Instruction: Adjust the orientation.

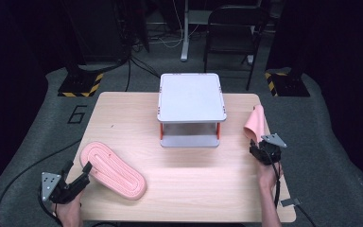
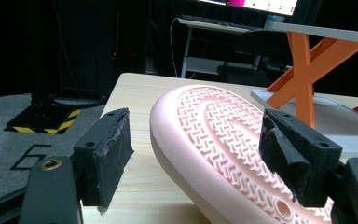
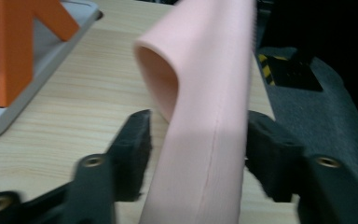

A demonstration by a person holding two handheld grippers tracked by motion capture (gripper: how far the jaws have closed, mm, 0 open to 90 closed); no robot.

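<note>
A pink slipper lies sole up at the table's front left. My left gripper is open around its near end, with a clear gap at the left pad. A second pink slipper stands on its side near the table's right edge. My right gripper has it between its jaws. The right pad lies against it, while a thin strip of table shows between it and the left pad.
A grey two-tier stand with orange legs sits at the middle back of the wooden table. Beyond the table, on the grey floor, stand a black chair and dark equipment with yellow-black bases.
</note>
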